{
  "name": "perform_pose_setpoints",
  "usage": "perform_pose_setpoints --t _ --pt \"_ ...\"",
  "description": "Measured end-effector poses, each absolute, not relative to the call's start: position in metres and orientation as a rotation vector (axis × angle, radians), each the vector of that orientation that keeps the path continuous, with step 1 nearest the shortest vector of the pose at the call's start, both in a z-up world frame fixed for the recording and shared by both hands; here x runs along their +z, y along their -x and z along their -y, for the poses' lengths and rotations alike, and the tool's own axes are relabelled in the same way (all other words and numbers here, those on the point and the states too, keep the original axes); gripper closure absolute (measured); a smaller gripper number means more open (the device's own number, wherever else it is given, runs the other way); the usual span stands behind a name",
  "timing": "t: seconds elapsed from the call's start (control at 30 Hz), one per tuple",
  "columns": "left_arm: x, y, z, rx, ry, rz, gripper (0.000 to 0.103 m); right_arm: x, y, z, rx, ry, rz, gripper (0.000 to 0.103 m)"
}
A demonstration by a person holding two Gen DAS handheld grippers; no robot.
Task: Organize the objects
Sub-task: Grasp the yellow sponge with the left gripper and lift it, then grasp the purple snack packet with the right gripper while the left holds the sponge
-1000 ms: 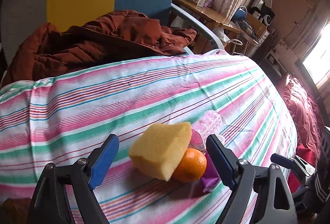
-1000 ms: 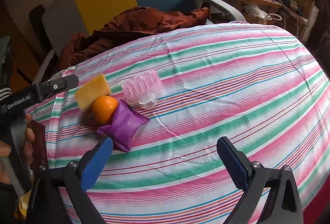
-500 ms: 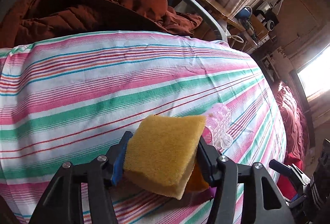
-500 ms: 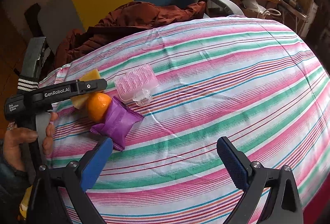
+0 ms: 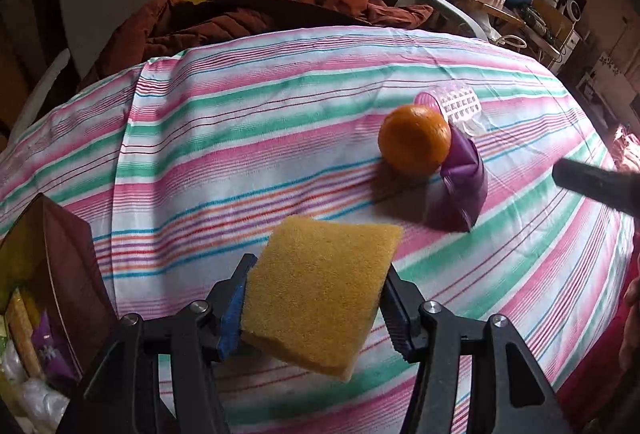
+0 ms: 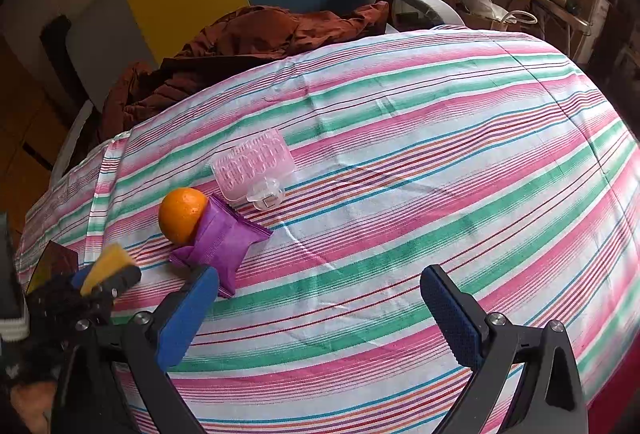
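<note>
I have the left gripper (image 5: 316, 318) pinching the sponge (image 5: 320, 298) at the frame's lower centre, lifted off the sheet (image 5: 256, 138) toward the box (image 5: 52, 274) at lower left, while my right gripper (image 6: 320, 310) hangs spread and empty below the orange (image 6: 182, 210).

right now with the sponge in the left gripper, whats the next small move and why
Probably carry the sponge left toward the open box at the bed's edge and hold it above the opening. The left gripper is clamped on it, clear of the striped sheet, and the box already holds other items. The orange and purple packet can wait.
</note>
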State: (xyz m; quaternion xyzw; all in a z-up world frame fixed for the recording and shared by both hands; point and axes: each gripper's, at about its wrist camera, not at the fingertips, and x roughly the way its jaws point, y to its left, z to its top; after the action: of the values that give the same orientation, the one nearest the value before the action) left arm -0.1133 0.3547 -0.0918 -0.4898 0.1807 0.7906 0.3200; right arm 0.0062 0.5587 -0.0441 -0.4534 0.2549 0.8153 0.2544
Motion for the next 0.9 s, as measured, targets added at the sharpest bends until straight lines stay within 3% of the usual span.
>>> perform_pose_setpoints --t 0.13,0.5,0.63,0.73,0.83,0.9 --pt "-0.099 0.094 -0.361 2.131 1.248 -0.567 0.045 -0.043 -0.009 -0.562 2.213 1.213 -0.718 0.002" --pt "-0.099 0.096 -0.357 2.153 1.271 -0.509 0.043 -0.043 -0.006 -0.561 2.302 1.19 -0.851 0.002" --pt "-0.099 0.095 -0.356 2.16 1.266 -0.495 0.042 -0.043 -0.006 -0.558 2.356 1.178 -0.983 0.002" --pt "-0.1 0.096 -0.356 2.155 1.271 -0.478 0.042 -0.046 0.0 -0.555 2.384 1.182 -1.085 0.007" --pt "-0.1 0.096 -0.354 2.153 1.266 -0.465 0.042 -0.05 0.013 -0.55 2.37 1.238 -1.058 0.015" --pt "-0.1 0.097 -0.354 2.149 1.263 -0.459 0.042 -0.058 0.027 -0.547 2.365 1.294 -1.072 0.029"
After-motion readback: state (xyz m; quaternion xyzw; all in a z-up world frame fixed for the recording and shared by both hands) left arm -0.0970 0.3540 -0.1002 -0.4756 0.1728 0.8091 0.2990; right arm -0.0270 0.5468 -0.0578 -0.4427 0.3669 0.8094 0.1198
